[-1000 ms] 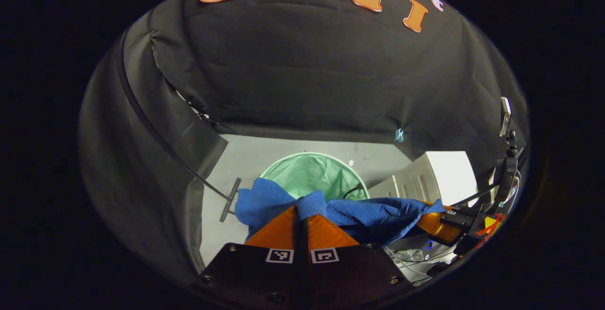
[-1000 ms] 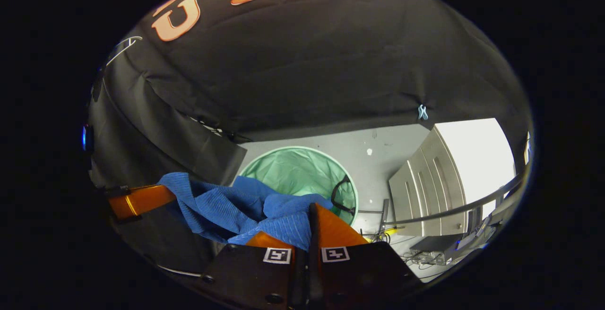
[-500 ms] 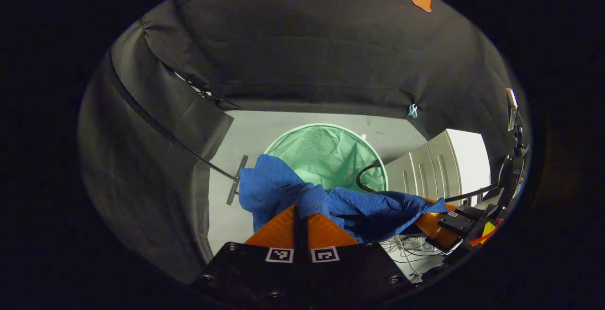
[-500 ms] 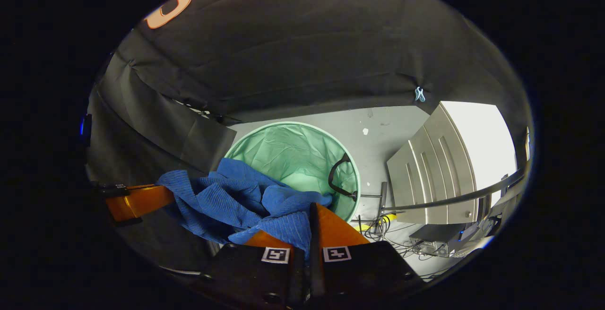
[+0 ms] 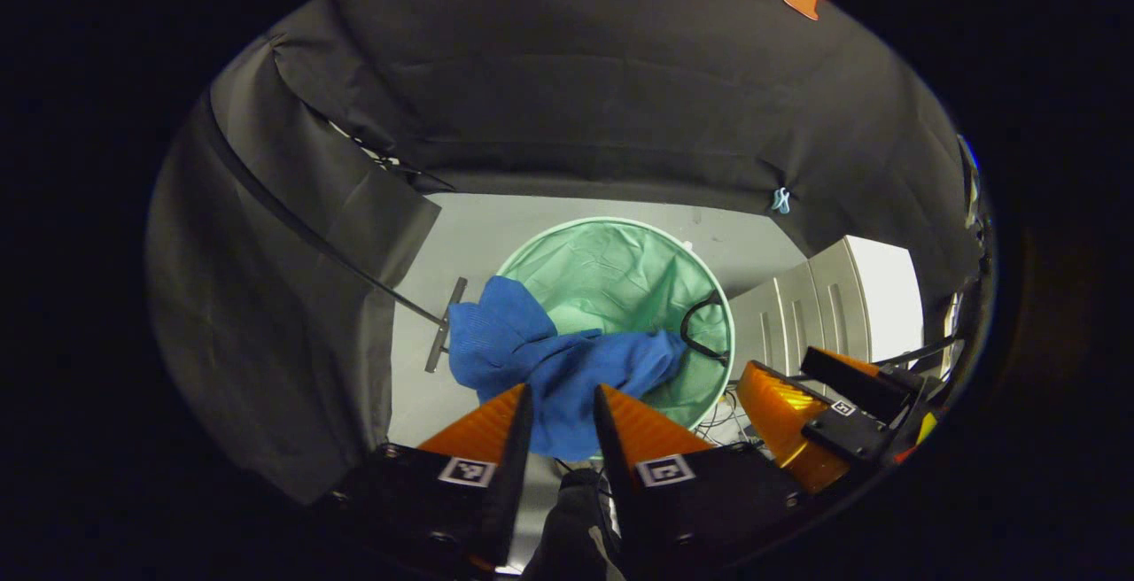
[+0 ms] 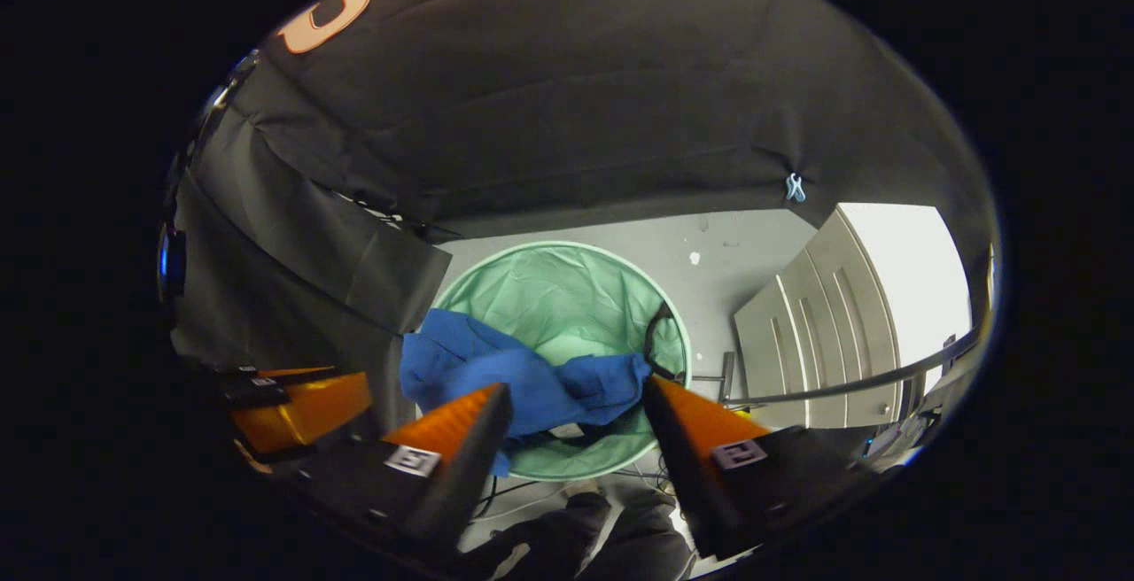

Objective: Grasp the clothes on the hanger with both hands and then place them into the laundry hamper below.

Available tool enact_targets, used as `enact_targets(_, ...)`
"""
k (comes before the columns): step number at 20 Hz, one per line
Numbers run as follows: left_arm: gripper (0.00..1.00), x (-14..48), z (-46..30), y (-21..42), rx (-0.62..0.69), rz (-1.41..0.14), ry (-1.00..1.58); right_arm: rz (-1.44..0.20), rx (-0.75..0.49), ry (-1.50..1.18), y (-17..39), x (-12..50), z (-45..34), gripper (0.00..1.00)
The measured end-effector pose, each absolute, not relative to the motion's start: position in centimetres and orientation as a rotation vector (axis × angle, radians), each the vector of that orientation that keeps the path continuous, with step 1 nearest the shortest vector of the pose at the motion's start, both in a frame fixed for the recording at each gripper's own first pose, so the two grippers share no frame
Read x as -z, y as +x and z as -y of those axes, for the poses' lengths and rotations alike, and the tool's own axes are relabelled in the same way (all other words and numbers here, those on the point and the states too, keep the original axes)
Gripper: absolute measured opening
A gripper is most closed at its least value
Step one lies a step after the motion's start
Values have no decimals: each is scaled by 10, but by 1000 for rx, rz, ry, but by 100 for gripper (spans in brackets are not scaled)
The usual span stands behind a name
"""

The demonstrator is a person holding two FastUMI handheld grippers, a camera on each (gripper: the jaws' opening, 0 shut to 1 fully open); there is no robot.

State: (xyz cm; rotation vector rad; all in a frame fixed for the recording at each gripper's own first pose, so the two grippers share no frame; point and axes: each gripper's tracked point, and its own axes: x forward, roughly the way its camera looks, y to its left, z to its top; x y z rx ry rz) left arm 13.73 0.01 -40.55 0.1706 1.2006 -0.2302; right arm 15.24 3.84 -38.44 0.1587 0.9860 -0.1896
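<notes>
Blue clothes [image 5: 549, 360] drape over the green hamper's [image 5: 620, 225] near rim, just beyond both spread, empty left gripper [image 5: 562, 404] and right gripper [image 6: 576, 399] fingers.

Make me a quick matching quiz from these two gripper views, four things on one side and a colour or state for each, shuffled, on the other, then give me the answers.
Things:
1. garment
2. laundry hamper
3. left gripper
4. cabinet

Descriptions:
A. pale green, round, standing open on the floor
B. grey, with panelled front, to the right of the hamper
C. blue, draped over the hamper's near rim
D. fingers apart, holding nothing

Pairs: 1-C, 2-A, 3-D, 4-B
</notes>
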Motion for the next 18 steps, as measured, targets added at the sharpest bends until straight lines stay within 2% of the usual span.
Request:
enact_targets(1,57,410,-4,137,219,-1208,162,-980,189,151,155,382,-42,99)
enact_targets(4,99,412,-24,141,182,-1207,151,-979,176,148,159,380,-59,99)
enact_targets(11,97,409,-63,142,162,-1246,132,-995,154,149,154,378,-88,99)
enact_targets(18,97,408,-44,150,211,-1232,123,-1006,159,119,152,373,-86,99)
